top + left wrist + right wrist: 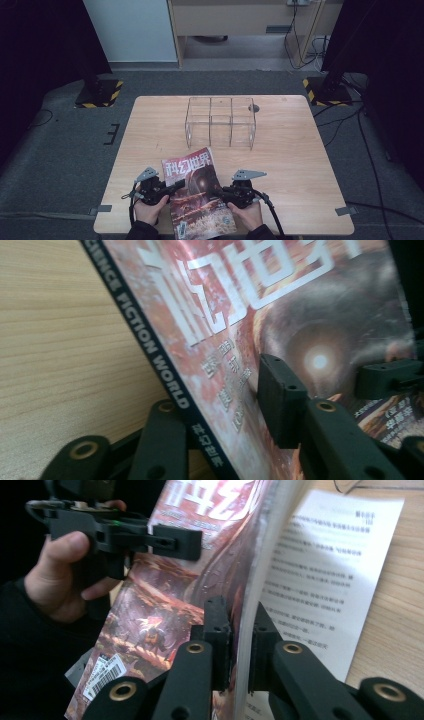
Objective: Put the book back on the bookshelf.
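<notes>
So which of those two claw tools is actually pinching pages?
The right gripper: its jaws clamp the magazine's open page edge. The left gripper only straddles the spine.

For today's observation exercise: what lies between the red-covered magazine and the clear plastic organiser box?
Only bare wooden table separates the red-covered magazine from the clear plastic organiser box, seen in the high view.

L gripper (176, 186) jaws part-closed; R gripper (214, 190) jaws clamped, both level, facing inward

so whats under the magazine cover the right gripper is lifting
Under the lifted magazine cover, pinched by the right gripper, a white page of printed text shows. Its inner part stays hidden behind the cover.
</notes>
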Action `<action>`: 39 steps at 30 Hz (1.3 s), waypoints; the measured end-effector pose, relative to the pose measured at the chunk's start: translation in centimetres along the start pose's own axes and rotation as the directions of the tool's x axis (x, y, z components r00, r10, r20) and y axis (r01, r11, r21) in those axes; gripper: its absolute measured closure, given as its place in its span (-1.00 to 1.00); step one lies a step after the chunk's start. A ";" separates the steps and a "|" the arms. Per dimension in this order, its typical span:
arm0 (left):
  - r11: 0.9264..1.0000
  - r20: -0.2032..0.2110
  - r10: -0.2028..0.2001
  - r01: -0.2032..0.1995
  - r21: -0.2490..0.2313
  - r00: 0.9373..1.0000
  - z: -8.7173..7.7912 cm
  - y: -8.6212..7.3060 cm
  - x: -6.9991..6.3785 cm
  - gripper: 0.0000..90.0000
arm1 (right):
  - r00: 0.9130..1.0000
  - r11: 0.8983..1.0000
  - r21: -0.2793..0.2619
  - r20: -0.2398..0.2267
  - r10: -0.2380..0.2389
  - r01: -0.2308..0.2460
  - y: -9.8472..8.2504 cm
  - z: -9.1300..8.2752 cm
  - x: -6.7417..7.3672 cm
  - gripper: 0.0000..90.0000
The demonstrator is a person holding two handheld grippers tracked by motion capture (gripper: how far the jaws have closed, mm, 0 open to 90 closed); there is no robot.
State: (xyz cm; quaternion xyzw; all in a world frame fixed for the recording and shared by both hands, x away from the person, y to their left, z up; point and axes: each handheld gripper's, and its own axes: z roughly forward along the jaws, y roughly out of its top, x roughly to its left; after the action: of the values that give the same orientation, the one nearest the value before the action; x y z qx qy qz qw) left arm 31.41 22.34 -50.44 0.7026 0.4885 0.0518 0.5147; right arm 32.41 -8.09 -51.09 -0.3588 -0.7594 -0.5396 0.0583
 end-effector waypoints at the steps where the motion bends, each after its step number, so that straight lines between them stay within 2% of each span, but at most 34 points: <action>1: 1.000 -0.001 0.012 -0.012 -0.001 1.000 -0.1 0.1 -0.1 0.59 | 1.000 1.000 0.004 0.000 0.005 -0.005 0.0 0.1 -0.1 0.81; 5: 0.998 -0.037 0.059 -0.059 0.015 0.998 -0.1 0.4 -0.9 0.62 | 1.000 1.000 0.010 0.007 0.027 -0.027 0.0 0.2 -0.5 0.75; 11: 0.999 -0.053 0.047 -0.046 0.020 0.997 0.0 0.8 -1.1 0.67 | 0.999 1.000 0.011 0.036 0.024 -0.024 -0.1 0.4 -0.7 0.61; 19: 0.998 -0.069 0.062 -0.061 0.022 0.996 -0.2 1.7 -1.7 0.75 | 0.997 1.000 0.013 0.067 0.028 -0.029 -0.2 0.8 -1.0 0.40; 20: 0.998 -0.065 0.056 -0.055 0.016 0.996 -0.4 1.9 -1.8 0.76 | 0.996 0.999 0.017 0.085 0.026 -0.027 -0.3 0.8 -1.0 0.26; 23: 0.999 -0.055 0.051 -0.051 0.003 0.997 -0.8 2.2 -2.0 0.80 | 0.992 0.999 0.023 0.121 0.022 -0.025 -0.4 1.0 -1.2 0.12; 26: 0.998 -0.042 0.051 -0.052 -0.025 0.998 -1.4 2.7 -2.1 0.84 | 0.983 1.000 0.017 0.185 -0.008 0.005 -0.4 0.8 -1.4 0.05; 29: 0.997 -0.062 0.062 -0.065 -0.048 0.996 -2.0 3.1 -2.4 0.85 | 0.980 1.000 -0.001 0.199 0.001 0.000 -0.3 0.3 -1.7 0.02; 33: 0.995 -0.048 0.053 -0.057 -0.087 0.997 -2.8 3.7 -2.3 0.85 | 0.972 1.000 -0.005 0.235 -0.006 0.008 -0.3 -0.4 -2.2 -0.04; 39: 0.990 -0.073 0.075 -0.082 -0.111 0.995 -3.7 5.0 -2.9 0.86 | 0.953 1.000 0.004 0.302 -0.002 0.001 -0.5 -1.7 -3.2 -0.20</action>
State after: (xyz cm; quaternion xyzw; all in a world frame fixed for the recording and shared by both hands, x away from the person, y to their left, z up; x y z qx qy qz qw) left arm 30.94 22.71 -43.63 0.6888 0.4740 0.1236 0.5344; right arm 33.96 -11.21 -52.33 -0.4363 -0.7607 -0.4770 -0.0583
